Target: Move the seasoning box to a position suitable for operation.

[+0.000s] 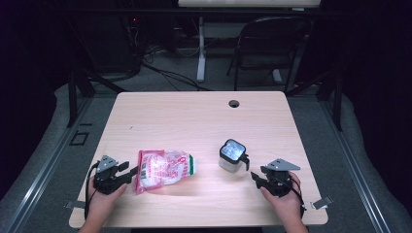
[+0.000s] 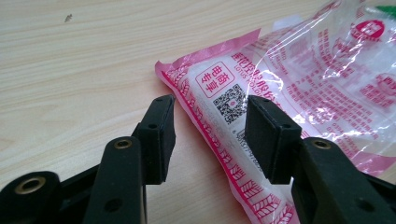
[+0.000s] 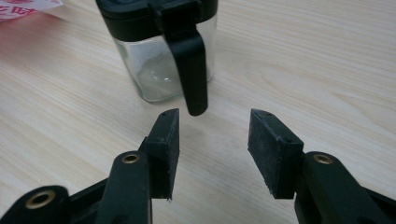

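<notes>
Left gripper (image 2: 210, 128) gapes around the near corner of the pink noodle packet (image 2: 299, 102), pads not pressing (nothing held). Right gripper (image 3: 212, 144) is open and empty, aimed at the glass jar's (image 3: 159, 70) black handle just ahead. Packet and jar lie well apart on the wooden table (image 1: 194, 116).

In the right gripper view I see my right gripper (image 3: 214, 140) with its two black jaws standing apart over the pale wooden table (image 3: 327, 70), nothing between the pads. Just ahead stands a clear glass jar (image 3: 159, 70) with a black lid (image 3: 135, 18). Its black handle (image 3: 191, 70) hangs down toward me, the tip near the gap between the jaws, not touching them. A pink-printed packet (image 3: 23, 9) shows at the top left corner.
</notes>
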A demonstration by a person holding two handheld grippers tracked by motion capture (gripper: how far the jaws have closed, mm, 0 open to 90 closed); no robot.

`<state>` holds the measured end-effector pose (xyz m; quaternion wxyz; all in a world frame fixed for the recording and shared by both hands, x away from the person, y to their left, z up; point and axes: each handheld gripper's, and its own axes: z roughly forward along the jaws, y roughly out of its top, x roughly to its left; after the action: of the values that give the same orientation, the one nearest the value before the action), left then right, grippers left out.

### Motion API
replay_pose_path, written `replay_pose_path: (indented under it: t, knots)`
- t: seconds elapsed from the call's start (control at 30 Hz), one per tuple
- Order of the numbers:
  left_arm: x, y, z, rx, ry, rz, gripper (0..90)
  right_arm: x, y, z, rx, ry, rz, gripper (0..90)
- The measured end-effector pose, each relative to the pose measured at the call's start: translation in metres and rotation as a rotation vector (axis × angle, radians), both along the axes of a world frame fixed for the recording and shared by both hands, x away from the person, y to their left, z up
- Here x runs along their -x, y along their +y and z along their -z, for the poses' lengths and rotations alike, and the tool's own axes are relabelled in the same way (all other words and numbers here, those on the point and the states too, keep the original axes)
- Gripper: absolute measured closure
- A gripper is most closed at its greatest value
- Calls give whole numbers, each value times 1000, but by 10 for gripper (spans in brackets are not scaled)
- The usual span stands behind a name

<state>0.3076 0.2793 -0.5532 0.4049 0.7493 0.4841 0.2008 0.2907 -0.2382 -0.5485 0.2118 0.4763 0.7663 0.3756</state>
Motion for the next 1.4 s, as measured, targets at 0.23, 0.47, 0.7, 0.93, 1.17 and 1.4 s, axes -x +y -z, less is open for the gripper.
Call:
replay_pose_path:
  t: [0.23,0.47,0.7,0.93,1.17,1.4]
  knots:
    - [0,4,1,15,3,-15,522,-8,8,6,19,13,-21,532]
    - [6,11,1,10,-2,-37,531,-25,16,13,19,17,-8,549]
    - [12,16,-1,13,-13,-55,539,-33,24,18,40,37,-3,580]
    - [17,19,0,-3,-18,-59,543,-40,28,19,28,44,5,618]
    - [20,24,0,3,-11,-75,560,-44,31,22,39,46,2,631]
    - [21,25,0,0,-9,-77,562,-45,33,20,50,37,-10,728]
